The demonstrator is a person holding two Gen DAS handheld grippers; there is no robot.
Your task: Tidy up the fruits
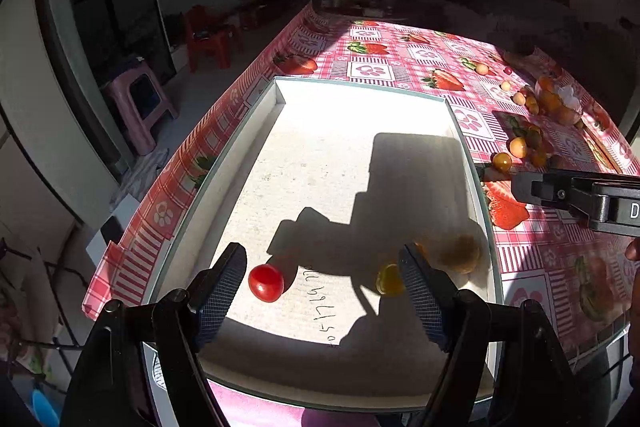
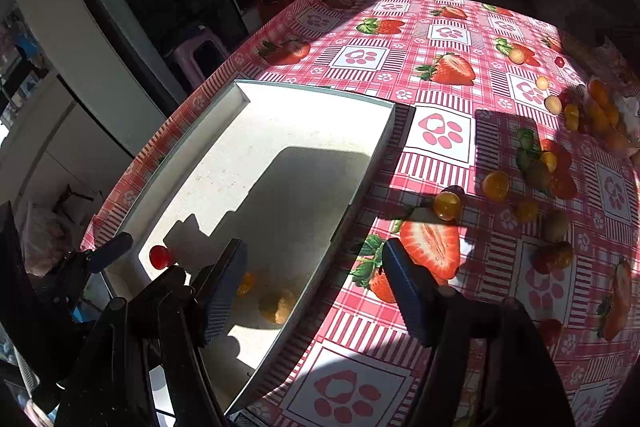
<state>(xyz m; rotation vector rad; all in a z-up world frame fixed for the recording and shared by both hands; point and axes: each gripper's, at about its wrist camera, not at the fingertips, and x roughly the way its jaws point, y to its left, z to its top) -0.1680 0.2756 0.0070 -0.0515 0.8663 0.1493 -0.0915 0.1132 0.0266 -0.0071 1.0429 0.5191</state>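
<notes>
Left wrist view: a glossy red cherry tomato [image 1: 265, 282] lies on the floor of a shallow white tray [image 1: 360, 85], at its near left, lit by hard sun. To its right, in shadow, sit a small yellow tomato [image 1: 387, 279] and a blurred tan round fruit [image 1: 460, 253], close to the tray's right wall. The left gripper [image 1: 322, 291] hangs above them with jaws spread wide, nothing between the pads. The right gripper [image 2: 314, 281] is likewise released and empty, poised over the tray's right wall. Right of the tray, loose fruits [image 2: 496, 186] are scattered over the worktop: orange and yellow cherry tomatoes, pale round ones and a few dark or greenish pieces, thickest toward the far right. The worktop wears a pink checked cloth [image 2: 442, 135] printed with strawberries and paw marks. A pink stool [image 1: 140, 103] stands on the floor at left.
</notes>
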